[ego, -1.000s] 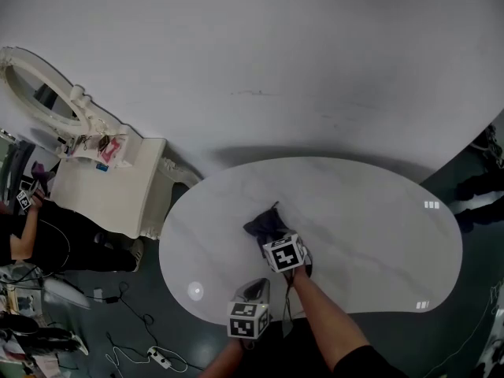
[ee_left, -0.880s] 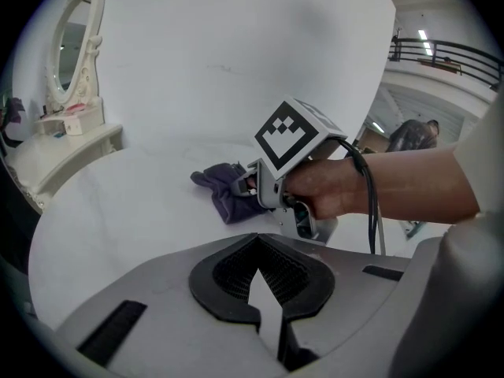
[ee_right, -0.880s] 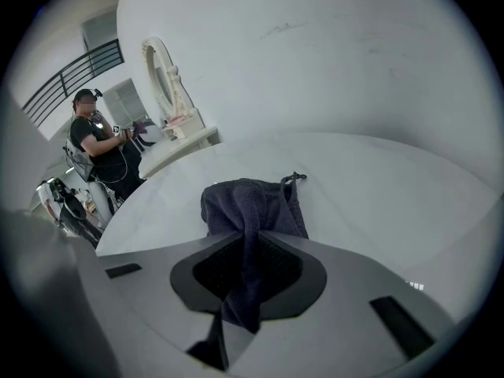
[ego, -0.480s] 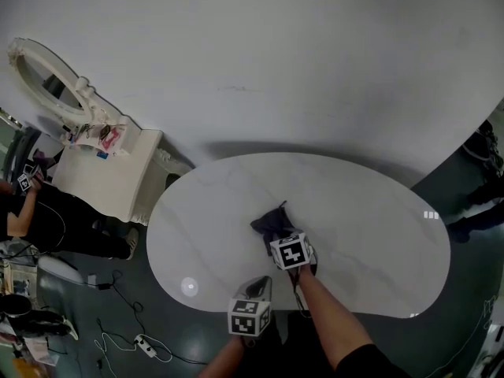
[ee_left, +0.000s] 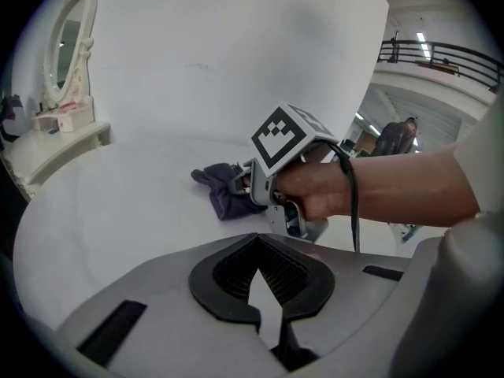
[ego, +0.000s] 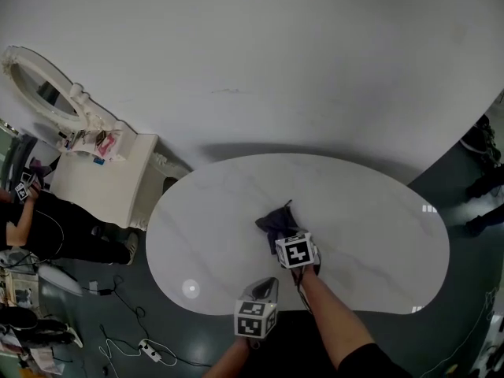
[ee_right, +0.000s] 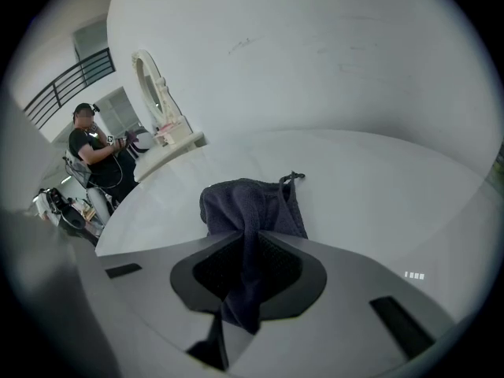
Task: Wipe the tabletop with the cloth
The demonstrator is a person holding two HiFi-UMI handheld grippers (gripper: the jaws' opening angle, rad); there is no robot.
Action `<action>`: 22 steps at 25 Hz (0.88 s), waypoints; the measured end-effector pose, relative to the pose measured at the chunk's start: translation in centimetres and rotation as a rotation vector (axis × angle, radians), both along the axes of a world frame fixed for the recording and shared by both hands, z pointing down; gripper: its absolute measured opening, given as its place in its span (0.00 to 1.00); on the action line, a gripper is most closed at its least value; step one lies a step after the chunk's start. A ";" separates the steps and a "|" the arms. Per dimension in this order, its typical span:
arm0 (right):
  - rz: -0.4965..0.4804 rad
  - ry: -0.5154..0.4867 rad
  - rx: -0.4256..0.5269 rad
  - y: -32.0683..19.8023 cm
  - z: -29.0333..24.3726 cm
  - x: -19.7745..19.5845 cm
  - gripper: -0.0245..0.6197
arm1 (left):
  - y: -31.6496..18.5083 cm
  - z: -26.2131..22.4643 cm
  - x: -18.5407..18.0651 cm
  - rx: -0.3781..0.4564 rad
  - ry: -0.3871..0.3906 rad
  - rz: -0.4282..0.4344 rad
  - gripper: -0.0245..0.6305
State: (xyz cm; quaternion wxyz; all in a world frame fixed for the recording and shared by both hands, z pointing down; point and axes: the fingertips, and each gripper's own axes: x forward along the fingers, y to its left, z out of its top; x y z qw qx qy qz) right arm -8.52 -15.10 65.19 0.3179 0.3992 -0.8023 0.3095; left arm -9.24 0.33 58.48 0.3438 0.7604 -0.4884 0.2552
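right claw [ee_right: 246, 274] pinches crumpled dark cloth [ee_right: 252, 203] on glossy oval tabletop [ego: 370, 227]; left claw [ee_left: 260, 286] closed.

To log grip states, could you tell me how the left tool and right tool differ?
The right tool is shut on the cloth; the left tool is shut on nothing. The right tool reaches over the middle of the table; the left tool hangs by its near edge. Both point away from the person.

On the tabletop [ego: 370, 219] the cloth [ego: 277, 217]; dressing table [ego: 102, 183] off its left end.
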 end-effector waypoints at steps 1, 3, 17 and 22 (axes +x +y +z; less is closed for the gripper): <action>0.006 0.009 0.006 -0.3 0.0 0.3 0.10 | -0.2 0.1 0.2 -0.002 0.008 0.011 0.04; 0.019 0.020 0.002 -0.6 0.0 0.8 0.10 | -0.4 0.2 0.5 -0.009 0.021 0.040 0.04; 0.074 0.061 0.036 -2.8 -0.3 9.0 0.10 | -2.0 0.3 5.2 -0.005 0.014 0.124 0.04; 0.084 0.072 0.045 -3.0 -0.3 13.5 0.10 | -1.8 0.3 8.7 -0.008 0.013 0.139 0.04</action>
